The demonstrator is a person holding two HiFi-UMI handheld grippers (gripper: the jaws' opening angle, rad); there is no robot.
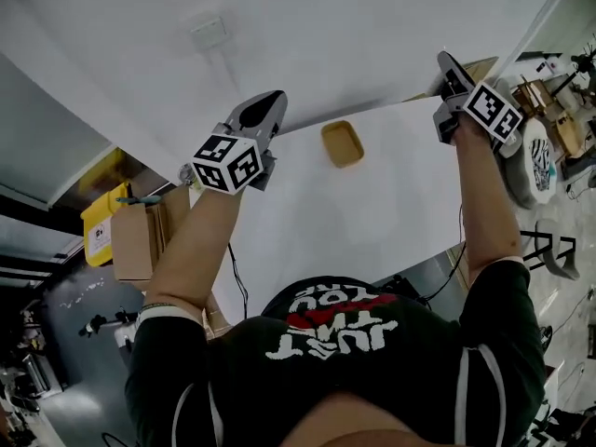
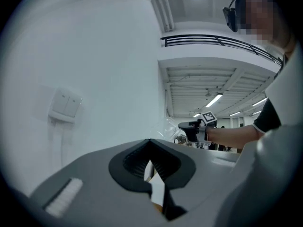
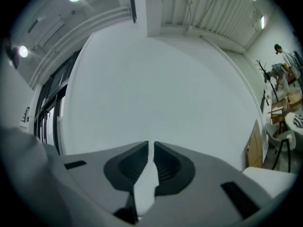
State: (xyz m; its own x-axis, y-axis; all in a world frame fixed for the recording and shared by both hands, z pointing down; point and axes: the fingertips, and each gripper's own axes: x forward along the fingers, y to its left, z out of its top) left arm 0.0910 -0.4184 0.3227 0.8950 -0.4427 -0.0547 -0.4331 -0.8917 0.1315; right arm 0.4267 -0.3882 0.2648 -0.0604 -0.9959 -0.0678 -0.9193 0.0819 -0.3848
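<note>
jaws of the left gripper (image 2: 150, 143) and right gripper (image 3: 150, 145) are pressed together on nothing, both raised toward the wall. the tan tray (image 1: 342, 143) lies on the white table (image 1: 372, 222) between them, untouched. judged a ready stance; reaching the tray calls for lowering and parting the jaws.

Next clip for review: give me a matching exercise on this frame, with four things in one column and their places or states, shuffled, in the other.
Things:
1. tan tray
2. wall switch
3. cardboard box
4. right claw

Places or states:
a. held up facing a bare wall, jaws almost together, nothing between them
b. lying on the white table
c. mounted on the wall
d. standing left of the table

Pairs: 1-b, 2-c, 3-d, 4-a
</note>
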